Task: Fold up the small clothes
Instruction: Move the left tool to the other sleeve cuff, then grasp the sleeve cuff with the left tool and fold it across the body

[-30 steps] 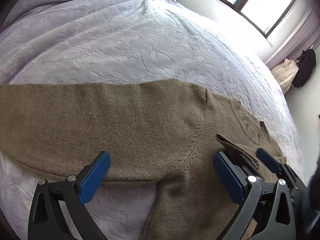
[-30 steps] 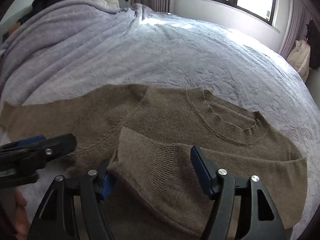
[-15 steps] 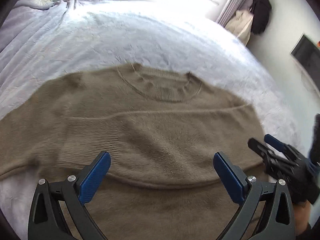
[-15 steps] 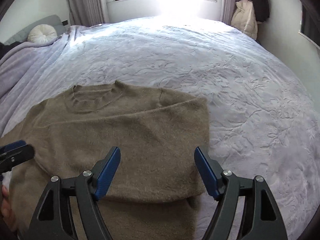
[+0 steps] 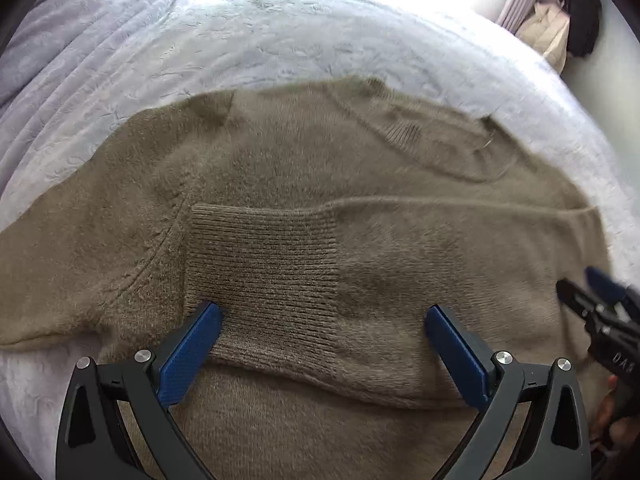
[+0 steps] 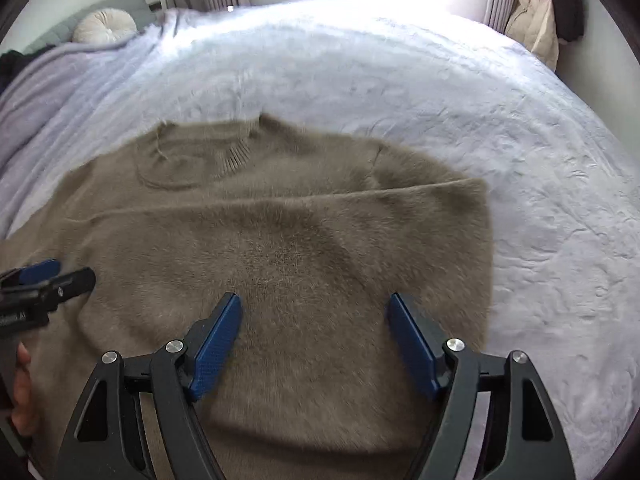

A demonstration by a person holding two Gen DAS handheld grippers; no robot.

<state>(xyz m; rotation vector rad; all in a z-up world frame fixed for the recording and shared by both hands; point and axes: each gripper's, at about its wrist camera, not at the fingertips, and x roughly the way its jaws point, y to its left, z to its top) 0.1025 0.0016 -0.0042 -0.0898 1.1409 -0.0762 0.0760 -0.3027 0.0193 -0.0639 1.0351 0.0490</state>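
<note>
An olive-brown knit sweater lies flat on the bed, neck hole away from me. One sleeve is folded across its chest, and its ribbed cuff lies just ahead of my left gripper. The left gripper is open and empty, low over the cuff. In the right wrist view the sweater fills the middle, its folded right edge straight. My right gripper is open and empty above the sweater's lower body. Each gripper shows at the edge of the other's view.
The sweater lies on a pale lavender quilted bedspread. A round white cushion sits at the headboard, far left. A beige bag and dark clothes hang by the wall, far right. A bright window is behind the bed.
The right gripper has let go of the sleeve, which now lies folded across the chest. Both grippers have swung to face the sweater head-on; the left one has moved in close over the cuff.
</note>
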